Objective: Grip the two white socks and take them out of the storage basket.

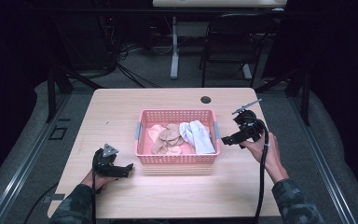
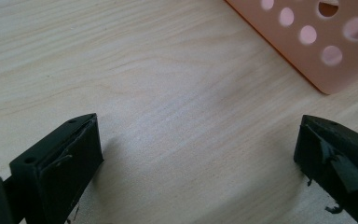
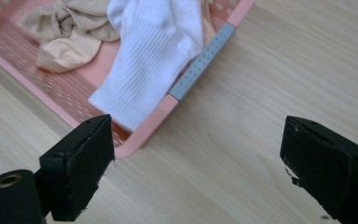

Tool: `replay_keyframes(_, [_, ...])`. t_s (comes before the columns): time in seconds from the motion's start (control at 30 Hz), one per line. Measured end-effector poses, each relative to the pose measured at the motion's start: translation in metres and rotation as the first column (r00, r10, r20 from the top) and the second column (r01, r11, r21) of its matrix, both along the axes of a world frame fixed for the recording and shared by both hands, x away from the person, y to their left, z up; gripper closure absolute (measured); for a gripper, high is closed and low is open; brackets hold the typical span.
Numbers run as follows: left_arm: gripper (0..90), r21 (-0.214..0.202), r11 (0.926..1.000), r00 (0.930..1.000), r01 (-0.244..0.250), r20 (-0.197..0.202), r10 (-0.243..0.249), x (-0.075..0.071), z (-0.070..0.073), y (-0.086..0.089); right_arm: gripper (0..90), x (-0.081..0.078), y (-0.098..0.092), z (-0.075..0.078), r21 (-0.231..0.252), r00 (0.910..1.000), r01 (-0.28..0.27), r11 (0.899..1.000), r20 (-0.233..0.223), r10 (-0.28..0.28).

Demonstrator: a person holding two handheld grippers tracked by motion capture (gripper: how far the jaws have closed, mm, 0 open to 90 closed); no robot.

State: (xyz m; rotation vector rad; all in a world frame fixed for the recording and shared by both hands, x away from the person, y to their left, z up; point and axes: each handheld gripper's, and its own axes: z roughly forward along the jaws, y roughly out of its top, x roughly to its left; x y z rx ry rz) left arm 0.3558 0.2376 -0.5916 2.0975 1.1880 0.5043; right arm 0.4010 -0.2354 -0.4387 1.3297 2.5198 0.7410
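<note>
Your basket (image 1: 177,158) sits mid-desk (image 1: 121,107) — socks (image 1: 196,135) in it; left gripper (image 1: 121,170) before its left corner, right gripper (image 1: 229,138) beside its right wall.

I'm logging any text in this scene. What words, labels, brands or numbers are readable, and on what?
None can be read: the pink basket, the white sock, the beige socks and the wooden table carry no visible writing, label or number in any view.

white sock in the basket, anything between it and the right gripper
Only the pink basket's rim. The white sock lies on top at that end, uncovered, and the right gripper, jaws open, holds nothing.
</note>
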Motion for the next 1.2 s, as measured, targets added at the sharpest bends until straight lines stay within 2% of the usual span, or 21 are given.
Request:
replay_keyframes(0.2, [0.6,0.000,1.0000,1.0000,0.000,0.000,0.000,0.000,0.000,0.000,9.1,0.008,0.019,0.006,-0.012,0.9995,-0.029,0.999,0.013,0.030])
replay_keyframes(0.5, [0.6,0.000,1.0000,1.0000,0.000,0.000,0.000,0.000,0.000,0.000,8.8,0.025,0.048,0.004,-0.025,0.9962,-0.083,0.996,-0.029,0.083])
replay_keyframes(0.6, [0.6,0.000,1.0000,1.0000,0.000,0.000,0.000,0.000,0.000,0.000,9.0,0.030,0.058,0.002,-0.014,0.9958,-0.088,0.996,-0.028,0.088])
replay_keyframes(0.63, [0.6,0.000,1.0000,1.0000,0.000,0.000,0.000,0.000,0.000,0.000,9.1,0.032,0.061,0.002,-0.028,0.9949,-0.098,0.995,-0.028,0.097])
replay_keyframes(0.77, [0.6,-0.001,1.0000,1.0000,0.000,0.000,0.000,0.000,0.000,0.000,10.8,0.038,0.073,-0.004,-0.023,0.9955,-0.095,0.995,-0.013,0.094])
replay_keyframes(0.93, [0.6,-0.001,1.0000,1.0000,0.000,0.000,0.000,0.000,0.000,0.000,13.7,0.051,0.084,-0.015,-0.044,0.9932,-0.104,0.994,-0.057,0.102])
replay_keyframes(1.1, [0.6,-0.001,1.0000,1.0000,0.000,0.000,0.000,0.000,0.000,0.000,14.2,0.060,0.093,-0.024,-0.037,0.9934,-0.090,0.995,-0.074,0.087])
replay_keyframes(1.2, [0.6,-0.001,1.0000,1.0000,0.001,0.000,-0.001,0.000,0.000,0.000,14.7,0.067,0.096,-0.028,-0.049,0.9930,-0.084,0.995,-0.087,0.080])
